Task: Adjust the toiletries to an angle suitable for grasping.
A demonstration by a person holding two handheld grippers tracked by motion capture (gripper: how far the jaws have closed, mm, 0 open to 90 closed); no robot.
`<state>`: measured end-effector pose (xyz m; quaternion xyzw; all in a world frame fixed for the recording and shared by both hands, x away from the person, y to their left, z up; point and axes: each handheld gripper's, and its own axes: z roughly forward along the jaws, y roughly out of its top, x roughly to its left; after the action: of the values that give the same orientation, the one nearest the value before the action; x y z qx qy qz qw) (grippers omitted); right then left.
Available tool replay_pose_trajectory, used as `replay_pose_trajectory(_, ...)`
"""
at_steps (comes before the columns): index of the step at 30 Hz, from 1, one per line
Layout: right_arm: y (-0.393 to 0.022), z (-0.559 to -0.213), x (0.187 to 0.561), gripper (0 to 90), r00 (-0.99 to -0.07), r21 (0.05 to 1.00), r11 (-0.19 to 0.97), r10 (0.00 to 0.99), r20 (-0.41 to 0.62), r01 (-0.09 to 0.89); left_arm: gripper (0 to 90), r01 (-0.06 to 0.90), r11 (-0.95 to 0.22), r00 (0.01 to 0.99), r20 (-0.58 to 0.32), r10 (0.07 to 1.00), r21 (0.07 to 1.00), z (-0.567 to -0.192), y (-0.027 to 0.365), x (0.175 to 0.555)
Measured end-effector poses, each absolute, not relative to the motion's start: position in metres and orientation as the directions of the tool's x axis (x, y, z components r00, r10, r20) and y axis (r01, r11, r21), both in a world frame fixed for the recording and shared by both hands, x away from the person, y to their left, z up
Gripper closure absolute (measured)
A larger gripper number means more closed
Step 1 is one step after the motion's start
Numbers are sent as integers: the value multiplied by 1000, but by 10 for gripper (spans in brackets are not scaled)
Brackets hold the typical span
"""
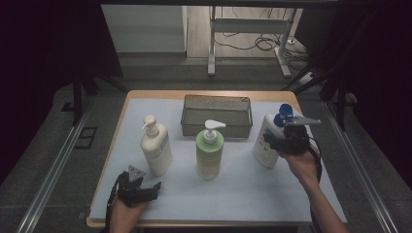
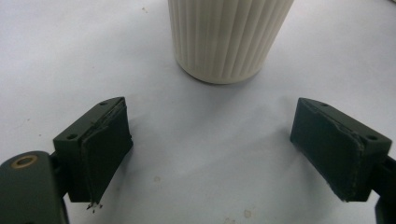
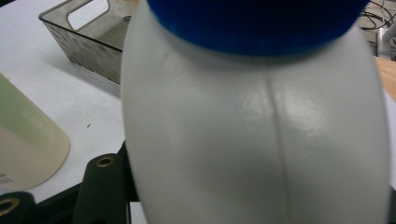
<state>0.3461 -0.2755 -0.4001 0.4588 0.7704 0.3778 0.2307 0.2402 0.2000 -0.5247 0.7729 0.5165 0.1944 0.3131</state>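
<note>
The right gripper (image 1: 285, 141) has its jaws closed on the white bottle (image 3: 261, 140) high on the body, just under the blue cap (image 1: 283, 116); the bottle stands upright at the right side of the bench (image 1: 243, 189), just right of the mesh basket (image 1: 216, 103). Likely fault: the body is smooth, glossy and bulged, so the pads may slide along the curve toward the narrower neck if the bottle is lifted, letting it tilt or drop. A grip this high also leaves the heavier lower part free to swing, and a swing could strike the basket's rim or the green pump bottle (image 1: 209, 151) nearby. The bottle shows a faint mould seam down its side and soft reflections; no label faces the right gripper view. The left gripper (image 1: 138, 187) rests low at the front left, jaws wide open and empty, just short of the ribbed cream pump bottle (image 2: 229, 37).
</note>
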Motion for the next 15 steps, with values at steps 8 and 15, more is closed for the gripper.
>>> replay_pose_trajectory(8, -274, -386, 339, 395, -487, 795, 305, 873, -14, 525, 119, 676, -272, 392, -22, 920, 685, -525, 200, 240)
replay_pose_trajectory(15, -273, -369, 337, 396, -501, 801, 294, 865, 9, 521, 119, 676, -267, 389, -25, 921, 687, -525, 200, 240)
